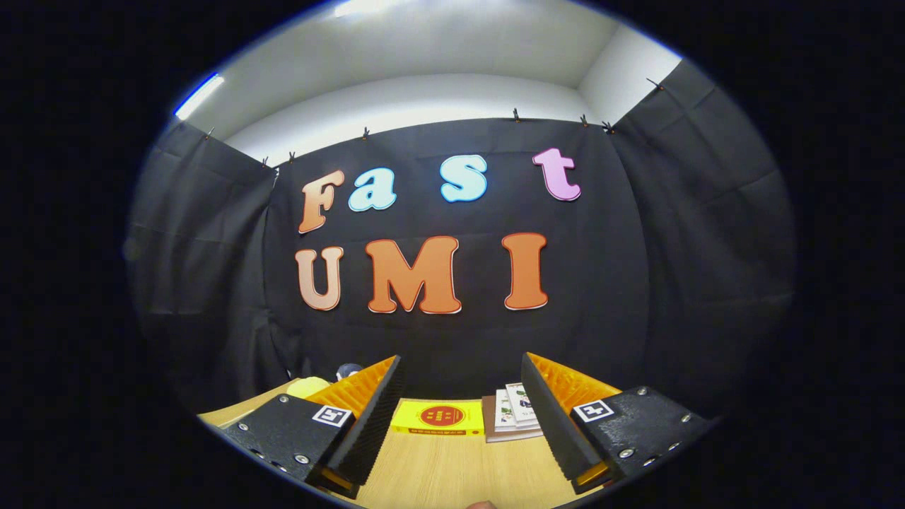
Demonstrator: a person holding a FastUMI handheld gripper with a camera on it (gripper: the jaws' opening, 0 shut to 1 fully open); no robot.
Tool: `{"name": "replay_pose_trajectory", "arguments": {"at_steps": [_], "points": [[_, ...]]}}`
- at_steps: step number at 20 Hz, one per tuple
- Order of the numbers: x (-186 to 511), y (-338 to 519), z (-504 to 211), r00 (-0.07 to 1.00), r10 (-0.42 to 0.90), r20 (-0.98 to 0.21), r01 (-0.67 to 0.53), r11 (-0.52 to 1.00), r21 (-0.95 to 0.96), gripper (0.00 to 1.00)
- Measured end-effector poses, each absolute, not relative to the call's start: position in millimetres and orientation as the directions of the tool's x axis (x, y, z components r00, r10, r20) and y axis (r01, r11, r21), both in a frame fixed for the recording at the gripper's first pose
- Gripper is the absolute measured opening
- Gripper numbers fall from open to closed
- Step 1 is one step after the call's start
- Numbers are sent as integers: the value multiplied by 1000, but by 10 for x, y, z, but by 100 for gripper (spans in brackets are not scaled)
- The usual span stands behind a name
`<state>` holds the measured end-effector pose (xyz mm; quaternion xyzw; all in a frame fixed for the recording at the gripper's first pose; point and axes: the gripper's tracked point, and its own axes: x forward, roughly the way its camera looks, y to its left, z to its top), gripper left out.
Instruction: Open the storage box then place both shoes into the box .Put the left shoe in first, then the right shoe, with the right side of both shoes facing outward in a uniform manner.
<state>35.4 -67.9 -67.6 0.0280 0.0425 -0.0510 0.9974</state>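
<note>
The gripper point(463, 417) is spread wide with nothing between its fingers, held level above a light wooden table point(452, 474). Beyond the fingertips, against the black wall, lie a yellow box point(438, 417) and a stack of books point(512, 413); no shoe or storage box can be made out.

Wood table point(452, 466), yellow box point(438, 417), books point(512, 413)

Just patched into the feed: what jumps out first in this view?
The open claw stands out, fingers spread wide with nothing between them, above the wooden table. Beyond the fingers, against the black cloth wall, lie a flat yellow box and, right beside it, a small stack of books.
</note>
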Motion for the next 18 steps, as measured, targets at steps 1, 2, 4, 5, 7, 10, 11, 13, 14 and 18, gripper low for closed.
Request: {"name": "replay_pose_trajectory", "arguments": {"at_steps": [1,2,4,5,7,10,11,13,14,18], "points": [[370,-703,-663,992,-98,-74,102,994,48,98],[390,-717,-639,994,-93,-62,96,994,43,98],[369,-691,-555,996,-76,-37,77,996,36,98],[360,-641,-483,998,-56,-19,57,998,39,98],[360,-566,-396,999,-36,6,36,999,26,98],[364,-518,-357,999,-33,14,33,999,14,98],[355,-495,-341,1000,-27,12,27,1000,17,98],[345,-463,-308,1000,-11,11,11,1000,23,98],[347,-446,-297,1000,-6,12,6,1000,27,98],[371,-384,-243,1000,8,12,-9,999,40,98]]}}
